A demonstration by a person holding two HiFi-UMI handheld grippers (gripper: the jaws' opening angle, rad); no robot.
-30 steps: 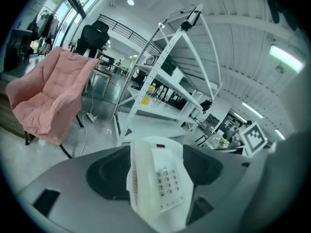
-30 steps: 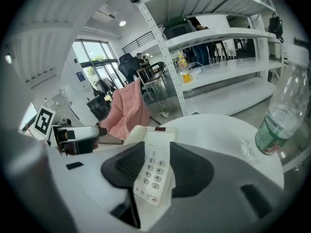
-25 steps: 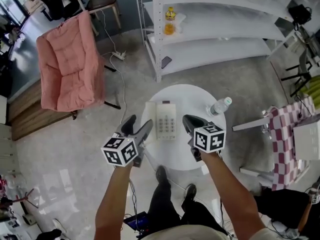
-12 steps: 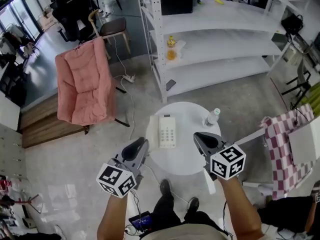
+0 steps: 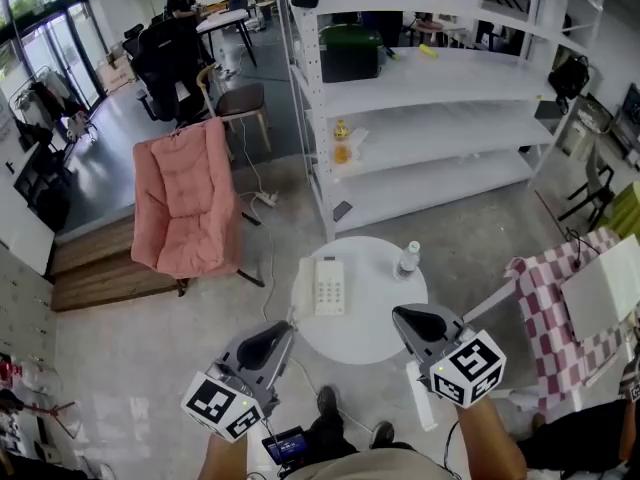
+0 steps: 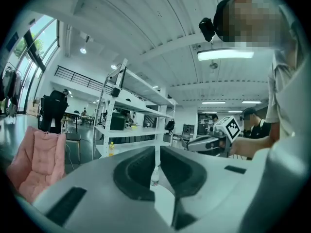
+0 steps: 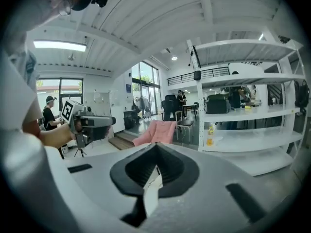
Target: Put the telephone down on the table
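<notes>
Nearest to me, my left tongs (image 5: pixel 284 330) and right tongs (image 5: pixel 398 314) are both pinched shut with nothing between the jaws. I take the putting-down step as done, with no grip left to release. As I judge it, the next move calls for little: keep both pairs clear of the round white table (image 5: pixel 372 348) so nothing gets nudged, and perhaps check that the set sits squarely.

I hold both tongs on my side of that table, above its near edge, one towards its left and one towards its right. They are well apart and point forward roughly level, tipped only slightly down. My forearms come up from the bottom of the head view, marker cubes towards me.

Past the tips, the telephone (image 5: pixel 328 286) lies flat on the table's left part — keypad up, touched by neither pair. A clear bottle (image 5: pixel 407 259) stands upright on the table's far right part, apart from the telephone. Beyond the table to the left stands a pink armchair (image 5: pixel 188 208), and behind the table rises the white shelving (image 5: pixel 430 128).
</notes>
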